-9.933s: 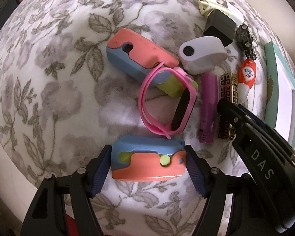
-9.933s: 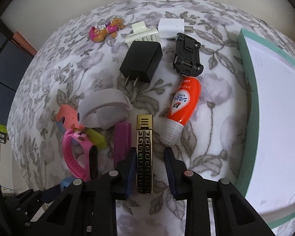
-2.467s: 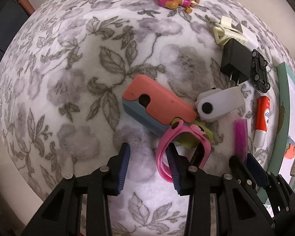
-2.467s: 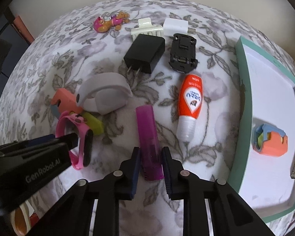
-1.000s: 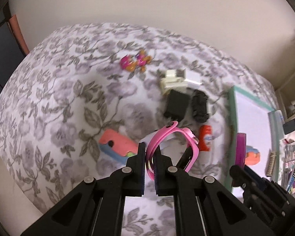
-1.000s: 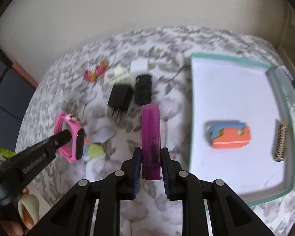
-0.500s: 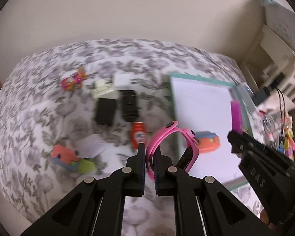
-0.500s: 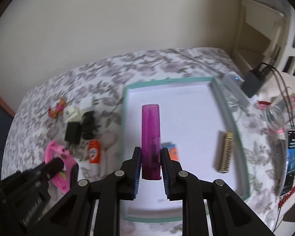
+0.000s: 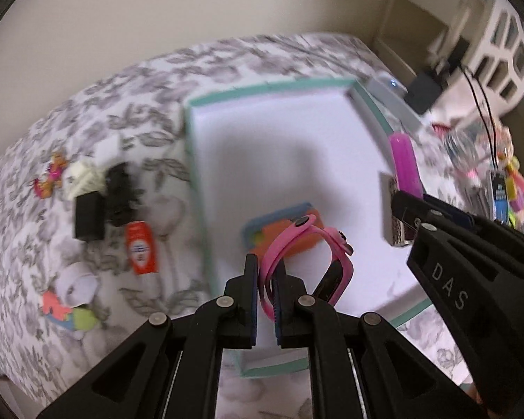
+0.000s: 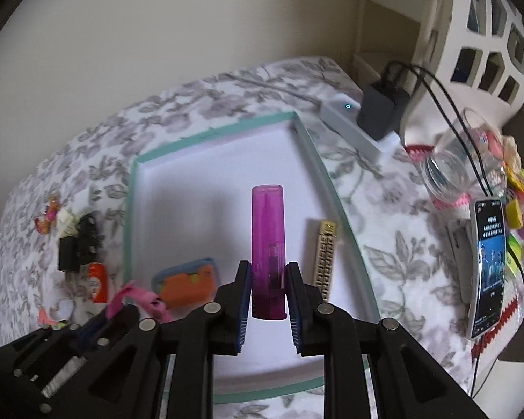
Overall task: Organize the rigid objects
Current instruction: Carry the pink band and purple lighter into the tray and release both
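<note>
The left gripper (image 9: 264, 281) has its fingers (image 9: 249, 279) closed on the strap of a pink watch (image 9: 332, 244), which is held in the air above the near part of the tray (image 9: 192, 129). The right gripper (image 10: 268, 291) has its fingers (image 10: 244, 289) clamped on the lower end of a purple tube (image 10: 267, 230); the tube stands up from the fingers, above the tray's white floor.

Inside the tray lie two items: an orange-and-blue block (image 10: 185, 281) near the left wall, and a gold patterned bar (image 10: 325, 255) near the right wall. The two are well apart.

The tray sits on a bed with a floral cover (image 9: 150, 80). To the left of the tray, on the cover, lie a black plug (image 9: 89, 214), a black toy car (image 9: 120, 192), an orange bottle (image 9: 140, 248), a white clip (image 9: 84, 176), a small toy figure (image 9: 50, 174), a white band (image 9: 75, 284) and a second orange-and-blue block (image 9: 57, 307).

To the right of the tray lie a power strip (image 10: 349, 129), a glass jar (image 10: 447, 171) and a phone (image 10: 489, 265) with its screen lit.
</note>
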`<act>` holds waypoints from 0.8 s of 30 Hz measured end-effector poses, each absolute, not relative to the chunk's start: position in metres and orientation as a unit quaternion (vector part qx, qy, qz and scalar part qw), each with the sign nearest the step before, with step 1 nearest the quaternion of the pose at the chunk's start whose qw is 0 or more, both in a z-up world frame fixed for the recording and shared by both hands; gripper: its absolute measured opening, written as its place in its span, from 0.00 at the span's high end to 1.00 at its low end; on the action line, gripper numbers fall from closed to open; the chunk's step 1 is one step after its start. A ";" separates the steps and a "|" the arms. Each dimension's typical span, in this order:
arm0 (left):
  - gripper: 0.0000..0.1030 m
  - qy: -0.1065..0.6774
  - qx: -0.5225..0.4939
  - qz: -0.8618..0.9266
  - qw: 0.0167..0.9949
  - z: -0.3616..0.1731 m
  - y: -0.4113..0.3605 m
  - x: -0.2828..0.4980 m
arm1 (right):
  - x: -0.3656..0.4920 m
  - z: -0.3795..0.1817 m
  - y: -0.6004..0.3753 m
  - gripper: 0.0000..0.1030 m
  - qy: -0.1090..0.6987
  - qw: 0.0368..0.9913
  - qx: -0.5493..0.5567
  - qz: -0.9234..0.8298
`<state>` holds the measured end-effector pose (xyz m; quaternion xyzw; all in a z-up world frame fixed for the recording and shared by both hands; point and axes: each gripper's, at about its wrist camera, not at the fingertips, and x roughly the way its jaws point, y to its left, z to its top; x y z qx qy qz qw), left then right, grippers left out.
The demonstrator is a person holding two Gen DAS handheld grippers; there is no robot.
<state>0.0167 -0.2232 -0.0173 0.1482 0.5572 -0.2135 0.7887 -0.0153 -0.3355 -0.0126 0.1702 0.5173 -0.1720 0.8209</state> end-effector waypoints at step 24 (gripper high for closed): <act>0.91 0.594 0.172 -0.218 0.755 -0.060 -0.236 0.003 | -0.007 -0.072 -0.337 0.79 0.597 0.765 0.166 -0.176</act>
